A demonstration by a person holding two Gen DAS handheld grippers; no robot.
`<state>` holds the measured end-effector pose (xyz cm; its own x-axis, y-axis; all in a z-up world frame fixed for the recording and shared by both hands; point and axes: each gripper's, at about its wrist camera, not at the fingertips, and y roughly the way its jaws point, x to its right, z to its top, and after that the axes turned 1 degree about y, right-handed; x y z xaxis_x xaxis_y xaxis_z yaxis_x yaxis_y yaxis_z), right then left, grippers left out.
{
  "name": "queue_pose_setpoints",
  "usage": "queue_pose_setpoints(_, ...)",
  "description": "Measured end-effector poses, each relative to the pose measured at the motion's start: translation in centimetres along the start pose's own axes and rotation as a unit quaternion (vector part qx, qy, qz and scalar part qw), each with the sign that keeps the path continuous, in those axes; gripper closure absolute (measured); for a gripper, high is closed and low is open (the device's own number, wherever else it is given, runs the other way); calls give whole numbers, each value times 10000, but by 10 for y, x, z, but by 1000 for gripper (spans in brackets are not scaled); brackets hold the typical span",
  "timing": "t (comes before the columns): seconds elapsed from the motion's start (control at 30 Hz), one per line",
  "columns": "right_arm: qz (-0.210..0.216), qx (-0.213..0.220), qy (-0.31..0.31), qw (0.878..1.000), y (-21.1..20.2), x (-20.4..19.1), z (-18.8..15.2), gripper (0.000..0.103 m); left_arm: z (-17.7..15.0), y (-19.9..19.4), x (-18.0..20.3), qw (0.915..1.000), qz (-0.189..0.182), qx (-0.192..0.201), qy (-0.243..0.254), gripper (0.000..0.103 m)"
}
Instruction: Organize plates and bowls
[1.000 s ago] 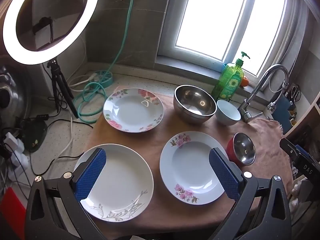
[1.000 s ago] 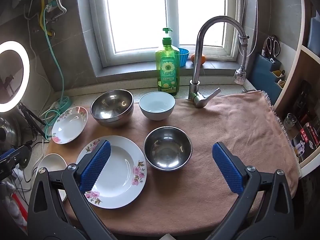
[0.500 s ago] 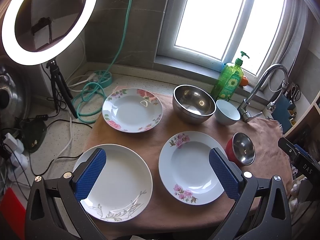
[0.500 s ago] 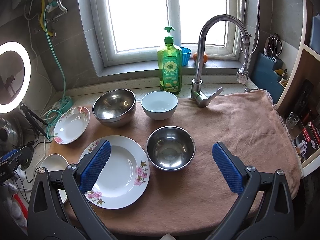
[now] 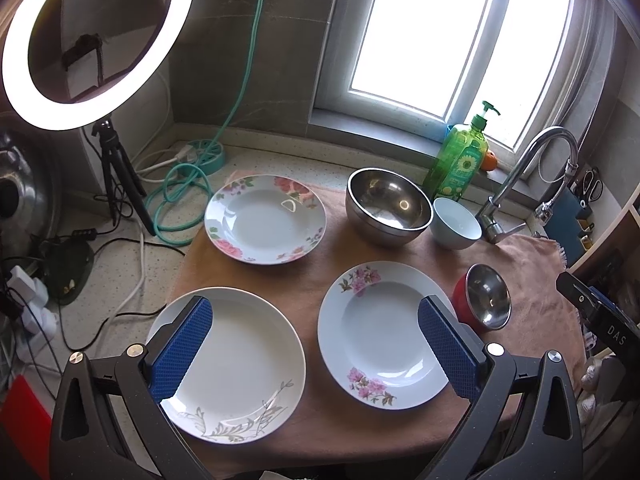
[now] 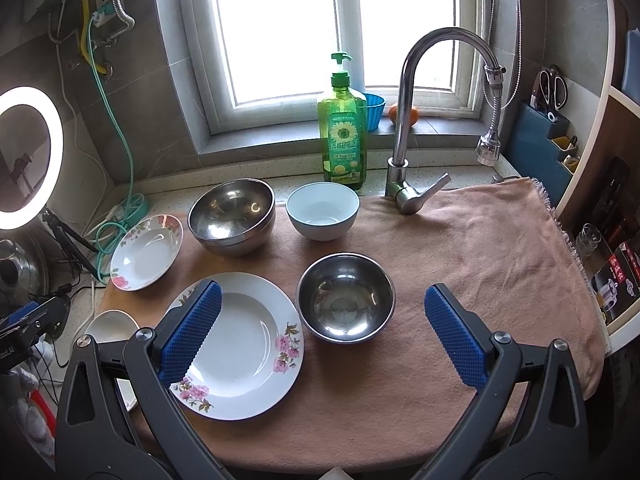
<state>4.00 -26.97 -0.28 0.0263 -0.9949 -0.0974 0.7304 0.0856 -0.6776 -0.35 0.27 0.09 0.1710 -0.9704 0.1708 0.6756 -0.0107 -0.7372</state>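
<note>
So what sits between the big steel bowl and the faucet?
A white bowl, apart from the big steel bowl, with the faucet to its other side; clearest in the right wrist view.

Plain white plate [image 6: 110, 326] mostly hidden behind the right gripper's frame, ring light [image 6: 30, 152] cut by the left edge, pink-flowered plate [image 5: 380, 332] partly covered by a blue pad, dish soap [image 6: 343, 136] label unreadable

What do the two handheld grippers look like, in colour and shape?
Both look alike. The left gripper and right gripper have black angular frames with triangular cut-outs, silver screws, and two fingers bearing blue, finely dimpled pads. No cables, hands or sleeves show.
</note>
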Motion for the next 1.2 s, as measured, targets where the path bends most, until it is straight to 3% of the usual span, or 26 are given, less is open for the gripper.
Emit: queue_pose_setpoints(1.2,27,-77,-8,10000,7,-4,1,0,8,7,-1,10000,-69,-47,-20,1)
